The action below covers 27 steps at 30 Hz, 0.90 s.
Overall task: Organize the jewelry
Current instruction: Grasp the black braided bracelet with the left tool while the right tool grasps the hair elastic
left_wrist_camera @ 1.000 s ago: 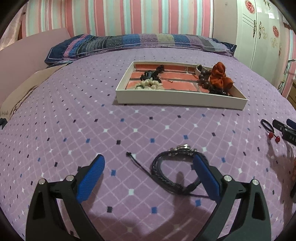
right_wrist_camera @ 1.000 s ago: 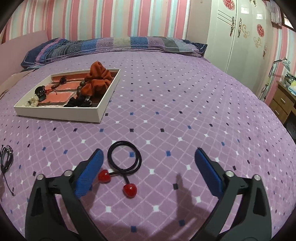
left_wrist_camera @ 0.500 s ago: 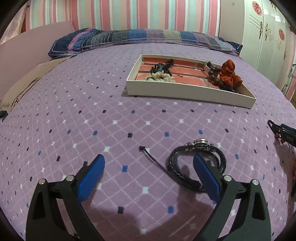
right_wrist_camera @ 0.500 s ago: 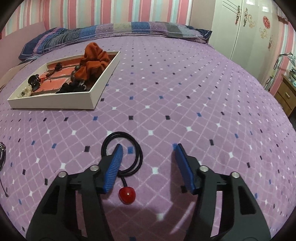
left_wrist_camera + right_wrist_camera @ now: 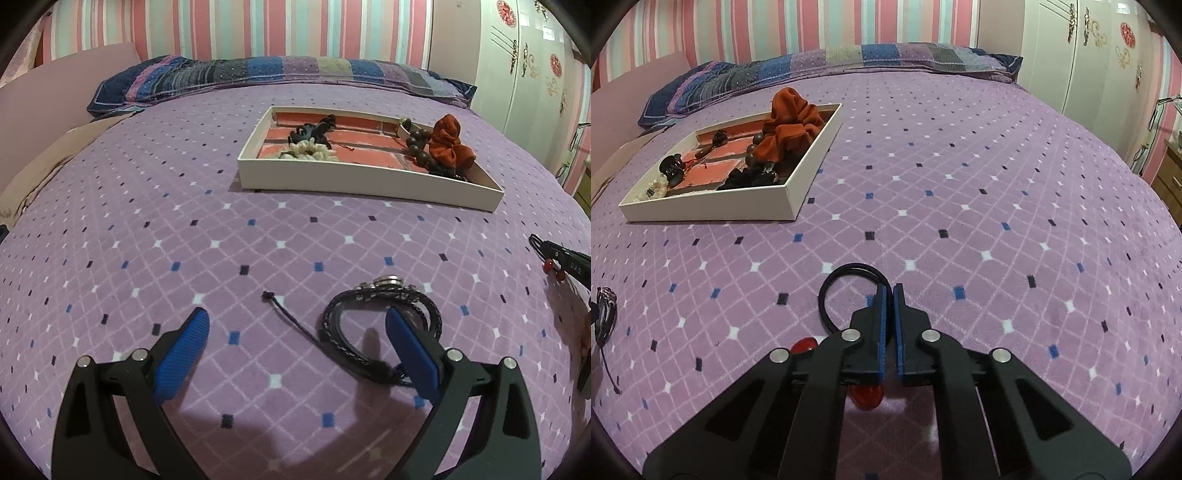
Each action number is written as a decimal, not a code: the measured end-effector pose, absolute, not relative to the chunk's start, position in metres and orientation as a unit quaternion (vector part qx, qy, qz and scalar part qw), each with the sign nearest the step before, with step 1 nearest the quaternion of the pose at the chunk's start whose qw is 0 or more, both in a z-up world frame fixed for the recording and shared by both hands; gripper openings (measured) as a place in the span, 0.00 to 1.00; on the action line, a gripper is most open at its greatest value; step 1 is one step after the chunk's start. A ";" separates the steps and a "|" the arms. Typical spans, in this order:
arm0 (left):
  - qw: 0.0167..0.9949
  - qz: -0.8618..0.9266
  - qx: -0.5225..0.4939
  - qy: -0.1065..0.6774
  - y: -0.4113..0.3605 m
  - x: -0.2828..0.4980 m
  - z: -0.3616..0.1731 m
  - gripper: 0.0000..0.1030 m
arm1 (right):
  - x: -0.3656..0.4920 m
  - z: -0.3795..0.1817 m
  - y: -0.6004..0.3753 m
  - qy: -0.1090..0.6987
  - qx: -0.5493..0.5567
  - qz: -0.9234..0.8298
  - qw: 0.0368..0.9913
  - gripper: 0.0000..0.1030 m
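Observation:
My right gripper (image 5: 888,291) is shut on the black hair tie (image 5: 834,284), whose loop lies on the purple bedspread; its two red beads (image 5: 866,395) show under the fingers. My left gripper (image 5: 295,325) is open and empty, low over the bed, with the black braided bracelet (image 5: 373,325) beside its right finger (image 5: 410,350). The bracelet's cord end (image 5: 267,295) trails to the left. The white tray (image 5: 365,181) holds an orange scrunchie (image 5: 448,142), brown beads, a black clip and a cream scrunchie; it also shows in the right wrist view (image 5: 713,210).
A striped pillow (image 5: 258,72) lies at the head of the bed. A white wardrobe (image 5: 1082,55) stands to the right, with a wooden nightstand (image 5: 1171,177) beyond the bed's edge. The right gripper (image 5: 565,258) shows at the left wrist view's right edge.
My right gripper closed from wide open onto the hair tie. My left gripper drew slightly back from the bracelet, still open.

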<state>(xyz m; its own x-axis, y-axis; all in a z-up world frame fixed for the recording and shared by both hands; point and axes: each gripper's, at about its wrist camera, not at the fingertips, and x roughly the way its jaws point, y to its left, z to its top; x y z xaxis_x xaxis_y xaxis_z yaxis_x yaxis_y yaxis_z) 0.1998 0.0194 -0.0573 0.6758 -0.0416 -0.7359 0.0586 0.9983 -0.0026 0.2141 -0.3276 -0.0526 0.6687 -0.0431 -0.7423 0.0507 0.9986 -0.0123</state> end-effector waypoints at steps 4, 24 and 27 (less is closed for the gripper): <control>0.915 -0.036 0.016 0.402 0.016 0.202 -0.060 0.89 | 0.212 -0.049 -0.327 0.397 0.004 -0.027 0.917 0.04; 0.907 -0.093 0.040 0.409 -0.001 0.213 -0.064 0.22 | 0.205 -0.039 -0.322 0.371 -0.006 -0.024 0.928 0.04; 0.907 -0.097 0.036 0.408 -0.001 0.213 -0.063 0.17 | 0.205 -0.036 -0.322 0.368 -0.005 -0.024 0.930 0.04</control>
<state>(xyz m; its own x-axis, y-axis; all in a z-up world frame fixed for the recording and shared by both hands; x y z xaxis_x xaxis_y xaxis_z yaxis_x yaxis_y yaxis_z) 0.2132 -0.0012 -0.0632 0.6490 -0.1455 -0.7467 0.2050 0.9787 -0.0126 0.2046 -0.3219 -0.0364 0.7285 -0.0483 -0.6833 0.0404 0.9988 -0.0275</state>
